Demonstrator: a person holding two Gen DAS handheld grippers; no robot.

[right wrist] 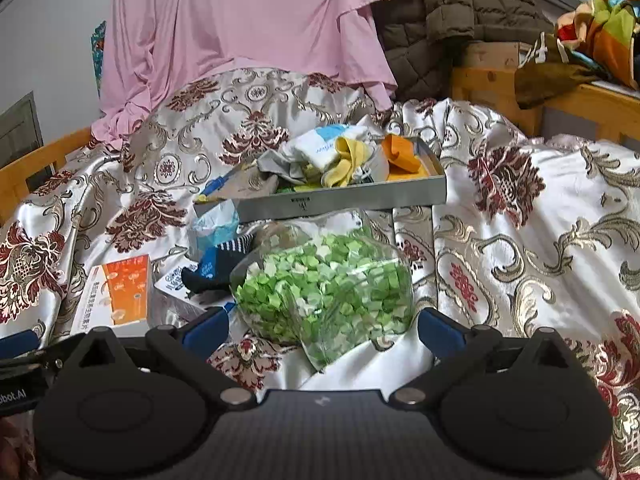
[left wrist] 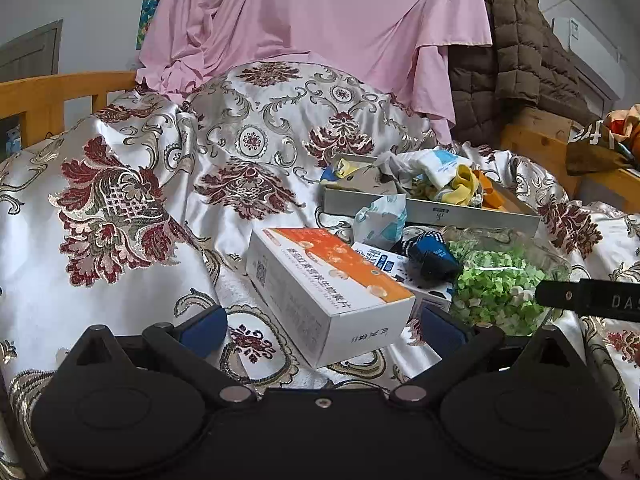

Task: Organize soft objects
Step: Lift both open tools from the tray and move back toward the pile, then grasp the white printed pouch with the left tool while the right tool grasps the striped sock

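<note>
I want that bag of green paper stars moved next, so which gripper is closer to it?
Right. The right gripper is open directly in front of the bag of green paper stars. The left gripper, also open, faces the orange and white box, leaving the bag off to its right.

The tray (right wrist: 340,199) lies on the bedspread (right wrist: 520,240) and is the landmark here. In the tray is a heap of cloths (right wrist: 332,152), and a folded piece (right wrist: 400,151) lies in its right end. Just before the tray lies the bag of small paper pieces (right wrist: 324,284). Left of this bag, before the tray's left end, lies a sock (right wrist: 216,268), and a crumpled packet (right wrist: 212,224) touches the tray's left front corner. The sock rests on a flat box (right wrist: 176,284). Further left of the tray and nearer lies the long carton (left wrist: 320,288). Behind the tray hangs a sheet (right wrist: 248,32), and a quilted jacket (right wrist: 440,12) is behind it to the right.
</note>
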